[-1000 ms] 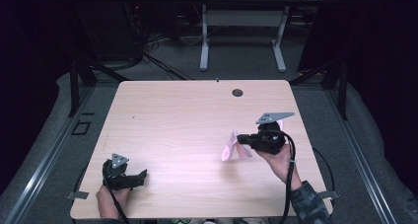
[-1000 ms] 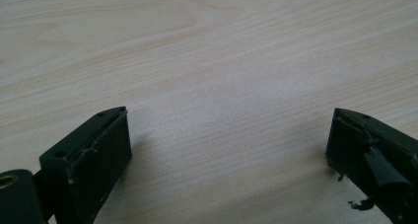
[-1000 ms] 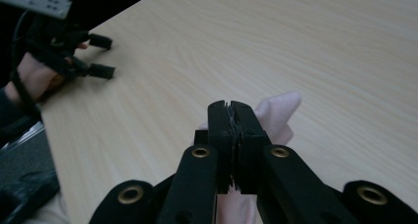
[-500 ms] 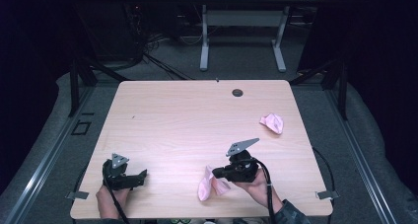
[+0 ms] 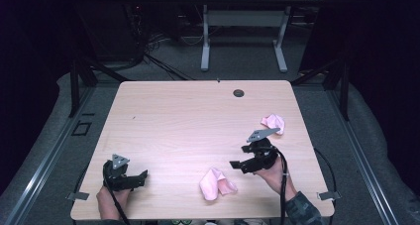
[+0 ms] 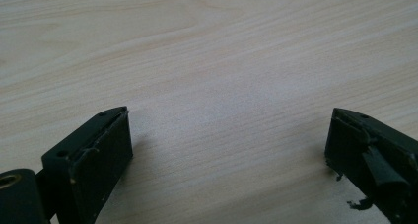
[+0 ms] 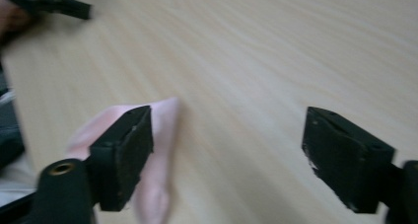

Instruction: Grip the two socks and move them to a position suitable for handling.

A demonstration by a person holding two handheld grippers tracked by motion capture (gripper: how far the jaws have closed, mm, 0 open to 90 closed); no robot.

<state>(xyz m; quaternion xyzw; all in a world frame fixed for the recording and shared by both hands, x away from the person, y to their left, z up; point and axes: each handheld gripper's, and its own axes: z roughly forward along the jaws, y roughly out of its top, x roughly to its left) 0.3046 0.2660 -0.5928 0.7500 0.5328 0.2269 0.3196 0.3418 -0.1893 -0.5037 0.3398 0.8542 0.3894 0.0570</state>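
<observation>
High view: on the pale wooden table (image 5: 198,116), a crumpled pink cloth (image 5: 216,183) lies at six o'clock, another pink cloth (image 5: 274,122) at three. Left gripper (image 5: 141,176) sits at seven, right gripper (image 5: 236,164) at five.

Left gripper view: jaws spread over bare wood.

Right gripper view: jaws spread, empty, the crumpled cloth (image 7: 160,160) behind the left jaw.

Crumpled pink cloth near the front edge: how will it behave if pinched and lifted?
The crumpled pink cloth looks soft and folded, so it will probably droop limp. It lies flat on the wooden table, so rolling seems unlikely. It probably slides and bunches if pushed.
</observation>
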